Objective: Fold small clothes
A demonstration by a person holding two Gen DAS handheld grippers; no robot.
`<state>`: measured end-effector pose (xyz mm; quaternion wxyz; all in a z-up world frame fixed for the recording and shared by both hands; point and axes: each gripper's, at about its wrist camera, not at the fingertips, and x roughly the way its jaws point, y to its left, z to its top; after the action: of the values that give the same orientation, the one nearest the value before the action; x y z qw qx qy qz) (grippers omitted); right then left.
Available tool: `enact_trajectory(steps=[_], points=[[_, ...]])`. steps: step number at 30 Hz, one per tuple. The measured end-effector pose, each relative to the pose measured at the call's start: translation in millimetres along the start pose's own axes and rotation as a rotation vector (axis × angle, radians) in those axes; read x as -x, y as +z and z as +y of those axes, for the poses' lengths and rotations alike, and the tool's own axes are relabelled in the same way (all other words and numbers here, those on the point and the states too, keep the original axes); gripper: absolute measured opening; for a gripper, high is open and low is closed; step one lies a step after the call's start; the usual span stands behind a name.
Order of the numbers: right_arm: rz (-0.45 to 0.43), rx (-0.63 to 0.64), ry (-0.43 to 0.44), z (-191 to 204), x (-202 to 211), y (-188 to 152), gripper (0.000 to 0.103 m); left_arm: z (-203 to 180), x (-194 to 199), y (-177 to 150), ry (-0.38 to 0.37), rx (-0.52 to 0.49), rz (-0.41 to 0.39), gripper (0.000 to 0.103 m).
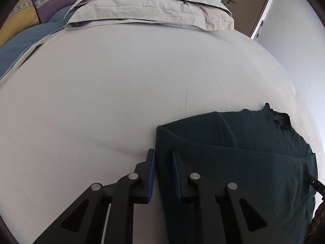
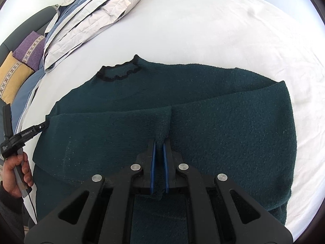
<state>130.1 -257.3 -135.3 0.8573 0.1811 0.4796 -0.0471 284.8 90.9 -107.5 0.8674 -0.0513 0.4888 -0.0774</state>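
Pinching a raised ridge of the soft, floppy dark green sweater [image 2: 203, 126] spread on the bed [image 2: 203, 30], the right hand-held gripper [image 2: 159, 142] is clamped tight, while the left hand-held gripper [image 1: 163, 154] grips its left edge, jaws nearly closed on the knit.

Both mounted behind gripper fingers, angled steeply down, close over the bed [image 1: 121, 81] — sharing the green sweater [image 2: 203, 111] and stacked pillows [image 1: 152, 6].

bare sheet [image 1: 101, 101] ahead — pillows [image 1: 154, 6] beyond
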Motion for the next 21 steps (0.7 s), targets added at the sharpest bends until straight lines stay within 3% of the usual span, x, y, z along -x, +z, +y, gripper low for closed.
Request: enact_trajectory(steps=[8,14,17,21], points=[[-0.030,-0.005,-0.028,-4.5,-2.8,0.9,0.005,15.1,2.3,1.8,-0.039,0.040,-0.022,0.016],[-0.028,-0.002,0.002,-3.7,6.8,1.6,0.006,0.9,12.0,7.5,0.023,-0.002,-0.046,0.020],[-0.034,-0.041,0.041,-5.9,15.3,-1.0,0.007,-1.6,11.4,8.3,0.040,-0.011,-0.066,0.031],[-0.022,0.013,0.037,5.2,14.1,-4.4,0.008,8.9,0.1,3.8,0.016,0.024,-0.053,0.035]])
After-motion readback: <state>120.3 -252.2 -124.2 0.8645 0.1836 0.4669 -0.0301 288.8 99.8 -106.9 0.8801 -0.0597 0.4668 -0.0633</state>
